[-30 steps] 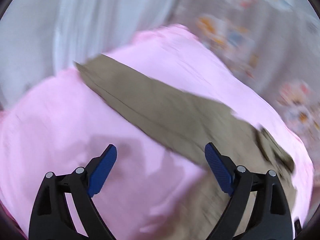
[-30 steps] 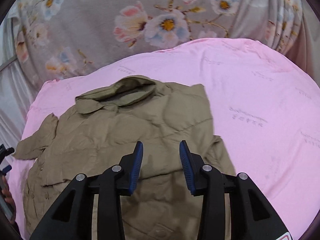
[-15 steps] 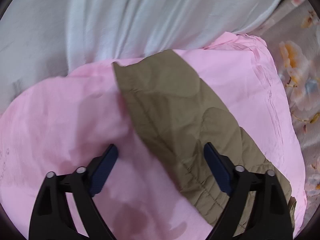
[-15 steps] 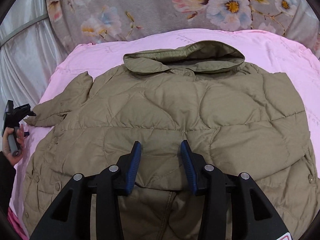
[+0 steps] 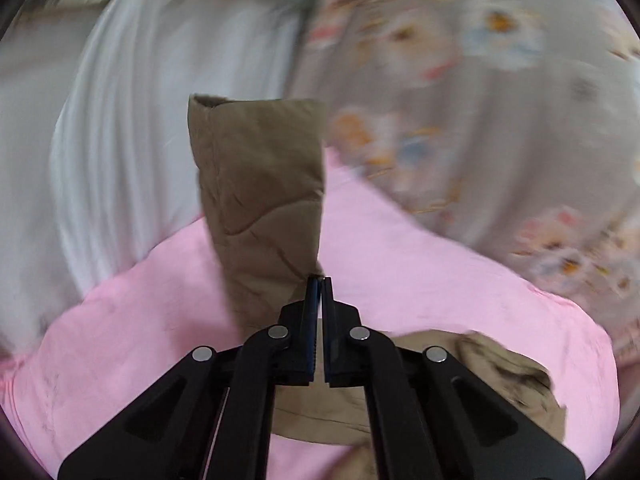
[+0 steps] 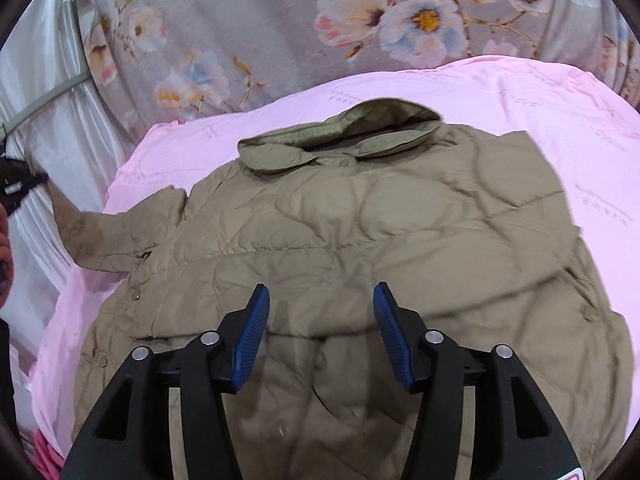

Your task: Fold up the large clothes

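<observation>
Black left gripper (image 5: 319,280) is closed on the sleeve (image 5: 264,200) of the khaki jacket (image 6: 360,240), lifted above the pink sheet (image 5: 440,272). Right gripper (image 6: 320,320) hovers over the jacket's middle, jaws opening, nothing between them. Around the bed hang a flowered cloth (image 6: 280,20) and a white curtain (image 5: 140,120).
</observation>
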`<state>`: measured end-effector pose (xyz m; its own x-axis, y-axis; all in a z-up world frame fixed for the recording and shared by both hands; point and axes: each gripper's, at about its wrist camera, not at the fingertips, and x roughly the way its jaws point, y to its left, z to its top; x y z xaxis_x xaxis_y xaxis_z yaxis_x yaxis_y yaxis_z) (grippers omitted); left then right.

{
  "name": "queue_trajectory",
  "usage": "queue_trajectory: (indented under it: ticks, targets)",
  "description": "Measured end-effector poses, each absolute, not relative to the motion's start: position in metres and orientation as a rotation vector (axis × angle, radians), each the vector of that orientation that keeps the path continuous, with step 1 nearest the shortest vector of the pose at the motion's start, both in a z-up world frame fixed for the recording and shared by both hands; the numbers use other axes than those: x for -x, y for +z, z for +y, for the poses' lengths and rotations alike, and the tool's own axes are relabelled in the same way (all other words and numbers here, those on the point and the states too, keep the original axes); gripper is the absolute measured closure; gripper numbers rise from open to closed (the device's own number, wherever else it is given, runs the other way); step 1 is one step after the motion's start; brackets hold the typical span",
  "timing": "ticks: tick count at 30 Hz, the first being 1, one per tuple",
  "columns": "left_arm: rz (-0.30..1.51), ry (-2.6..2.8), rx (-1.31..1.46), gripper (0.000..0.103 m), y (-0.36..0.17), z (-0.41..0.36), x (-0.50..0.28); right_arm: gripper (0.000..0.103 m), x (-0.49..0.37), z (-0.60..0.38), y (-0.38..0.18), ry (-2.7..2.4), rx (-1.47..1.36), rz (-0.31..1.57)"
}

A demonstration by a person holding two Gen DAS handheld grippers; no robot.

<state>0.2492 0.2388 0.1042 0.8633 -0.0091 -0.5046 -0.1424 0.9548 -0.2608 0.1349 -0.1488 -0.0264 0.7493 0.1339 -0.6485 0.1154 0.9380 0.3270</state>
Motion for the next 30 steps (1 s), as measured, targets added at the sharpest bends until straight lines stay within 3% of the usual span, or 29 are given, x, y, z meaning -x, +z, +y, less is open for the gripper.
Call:
queue_trajectory:
  ticks: [3,6,13,15,18,20,27,30]
  targets:
    - [0.461,-0.118,0.191,0.103,0.142,0.149,-0.208,0.044,-0.111,-0.168,-0.017,-0.033,-0.369,0.71]
    - [0.481,-0.287,0.128,0.103,0.144,0.067,-0.183,0.043,-0.087,-0.191,-0.011,-0.082,-0.385,0.697]
    - [0.678,-0.469,0.092,0.094,0.07,-0.053,-0.151,0.039,-0.045,-0.238,-0.011,-0.162,-0.469,0.68]
    - [0.759,-0.445,0.162,0.067,0.045,-0.048,-0.16,0.039,-0.037,-0.243,-0.013,-0.168,-0.474,0.682]
    - [0.795,-0.306,0.246,0.041,0.021,-0.002,-0.184,0.037,-0.032,-0.247,-0.017,-0.171,-0.473,0.689]
    - [0.817,-0.257,0.316,0.033,0.013,0.037,-0.193,0.036,-0.033,-0.246,-0.022,-0.164,-0.492,0.701]
    - [0.859,0.061,0.502,0.032,-0.025,0.199,-0.189,0.036,-0.084,-0.17,0.001,0.125,-0.434,0.751]
    - [0.871,0.12,0.55,0.032,-0.038,0.234,-0.178,0.036,-0.131,-0.11,0.012,0.329,-0.42,0.789]
